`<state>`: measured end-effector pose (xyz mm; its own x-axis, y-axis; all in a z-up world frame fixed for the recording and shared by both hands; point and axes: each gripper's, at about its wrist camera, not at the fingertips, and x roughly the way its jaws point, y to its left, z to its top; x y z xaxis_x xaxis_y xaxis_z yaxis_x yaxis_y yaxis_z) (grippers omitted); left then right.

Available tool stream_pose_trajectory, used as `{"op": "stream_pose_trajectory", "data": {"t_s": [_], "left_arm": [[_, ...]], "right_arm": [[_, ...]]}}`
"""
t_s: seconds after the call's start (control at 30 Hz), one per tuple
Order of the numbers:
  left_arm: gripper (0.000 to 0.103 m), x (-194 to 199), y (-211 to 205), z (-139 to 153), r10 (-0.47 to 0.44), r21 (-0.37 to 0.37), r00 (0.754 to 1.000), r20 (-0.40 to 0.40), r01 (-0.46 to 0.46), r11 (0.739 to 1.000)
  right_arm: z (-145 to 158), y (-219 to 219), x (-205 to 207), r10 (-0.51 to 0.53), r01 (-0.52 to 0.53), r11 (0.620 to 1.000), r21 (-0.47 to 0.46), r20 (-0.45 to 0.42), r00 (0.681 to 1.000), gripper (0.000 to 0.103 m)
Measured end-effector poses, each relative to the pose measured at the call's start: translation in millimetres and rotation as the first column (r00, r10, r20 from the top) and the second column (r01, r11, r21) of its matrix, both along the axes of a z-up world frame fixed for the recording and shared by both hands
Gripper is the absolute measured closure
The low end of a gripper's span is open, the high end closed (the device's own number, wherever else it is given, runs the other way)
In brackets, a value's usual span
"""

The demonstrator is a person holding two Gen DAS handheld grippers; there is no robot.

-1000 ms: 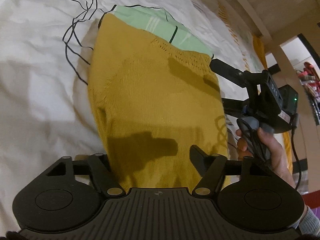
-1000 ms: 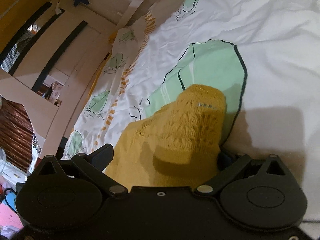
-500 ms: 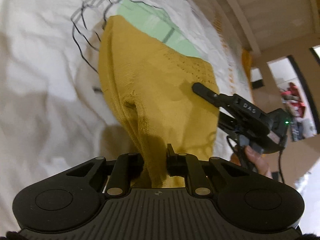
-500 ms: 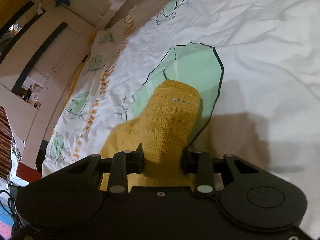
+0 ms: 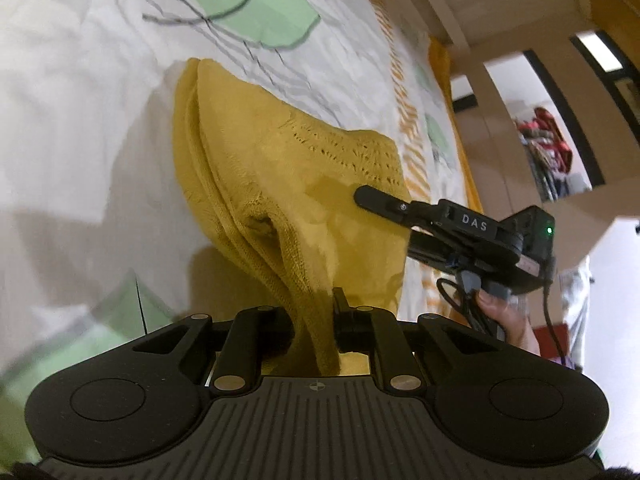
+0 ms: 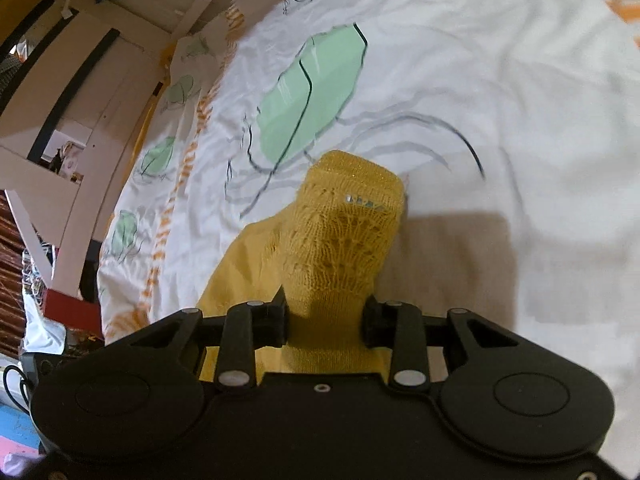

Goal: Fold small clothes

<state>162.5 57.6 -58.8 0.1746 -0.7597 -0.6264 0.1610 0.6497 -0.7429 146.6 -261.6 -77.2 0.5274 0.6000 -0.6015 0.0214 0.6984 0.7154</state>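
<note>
I am clenching my left gripper (image 5: 314, 326) on a bunched edge of the mustard-yellow knitted garment (image 5: 288, 184), jaws nearly closed around the fabric. My right gripper (image 6: 325, 316) is pinching its lacy openwork end (image 6: 344, 232), jaws partly closed. The garment is hanging above the white leaf-printed bedsheet (image 6: 500, 80); its lower part is hidden behind my gripper bodies.

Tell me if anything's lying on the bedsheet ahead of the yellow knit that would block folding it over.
Nothing visible does. Both the left gripper and right gripper are shut on the yellow knit, and the bedsheet beyond it shows only its printed leaf pattern.
</note>
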Motion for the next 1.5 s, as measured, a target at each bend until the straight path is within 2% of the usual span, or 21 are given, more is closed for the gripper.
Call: {"op": "stream_pose_trajectory", "data": {"t_s": [0.07,0.17,0.27,0.47,0.6,0.7,0.83,1.0,1.07,1.17,1.2,1.23,1.27,1.37,1.5], "left_arm": [[0.088,-9.0,-7.2,-2.4,-0.013,0.046,1.000,0.019,0.012,0.999],[0.087,-17.8,-9.4,-9.4,-0.002,0.161,0.998,0.067,-0.009,0.987],[0.082,-23.1,-12.3,-16.0,0.009,0.294,0.993,0.121,-0.044,0.955],[0.073,-41.4,-11.8,-11.5,0.008,0.363,0.975,0.224,-0.091,0.927],[0.067,-56.4,-18.8,-4.4,-0.043,0.456,0.941,0.336,-0.123,0.882],[0.067,-66.4,-23.6,0.4,-0.051,0.476,0.921,0.386,-0.151,0.866],[0.067,-80.3,-24.3,5.1,-0.050,0.494,0.894,0.446,-0.199,0.846],[0.067,-97.1,-20.2,22.9,-0.009,0.496,0.843,0.538,-0.308,0.811],[0.062,-99.8,-20.6,31.0,0.009,0.498,0.824,0.566,-0.351,0.793],[0.046,-103.7,-22.9,42.2,0.032,0.501,0.801,0.598,-0.405,0.765],[0.042,-105.0,-23.2,44.9,0.040,0.499,0.796,0.604,-0.417,0.760],[0.034,-106.0,-23.8,47.2,0.046,0.500,0.795,0.605,-0.424,0.755],[0.031,-107.2,-24.8,49.1,0.051,0.501,0.794,0.605,-0.430,0.751],[0.030,-110.7,-27.9,52.0,0.059,0.506,0.794,0.606,-0.442,0.741],[0.025,-113.1,-32.3,51.6,0.061,0.531,0.809,0.585,-0.438,0.725]], "right_arm": [[1.7,0.1,-11.0,0.002,-0.001,0.999,-0.044,0.020,1.000,0.058],[1.8,4.7,-14.6,0.013,0.002,0.983,-0.182,0.078,0.997,0.056],[-6.9,13.1,-12.5,0.018,0.011,0.963,-0.271,0.107,0.994,0.049],[-4.6,8.7,-28.0,-0.038,0.092,0.944,-0.316,0.174,0.984,0.037],[-4.0,-3.1,-41.1,-0.096,0.164,0.920,-0.356,0.201,0.975,0.034],[-8.4,-5.4,-43.9,-0.101,0.185,0.886,-0.425,0.212,0.972,0.032],[-8.4,-11.9,-51.8,-0.130,0.217,0.888,-0.405,0.231,0.964,0.032],[15.6,-6.4,-73.6,-0.128,0.266,0.874,-0.406,0.336,0.933,0.028],[27.8,1.8,-83.6,-0.128,0.291,0.866,-0.407,0.382,0.915,0.016],[42.4,15.2,-104.5,-0.128,0.316,0.868,-0.383,0.442,0.888,0.000],[45.8,20.5,-112.3,-0.127,0.321,0.867,-0.381,0.455,0.882,0.000],[48.2,25.3,-117.6,-0.122,0.321,0.866,-0.384,0.459,0.880,0.000],[49.9,30.4,-123.7,-0.119,0.320,0.864,-0.388,0.460,0.880,0.000],[49.4,40.7,-139.7,-0.129,0.316,0.865,-0.390,0.436,0.891,0.000],[40.5,45.2,-155.4,-0.174,0.312,0.872,-0.377,0.357,0.918,0.000]]}}
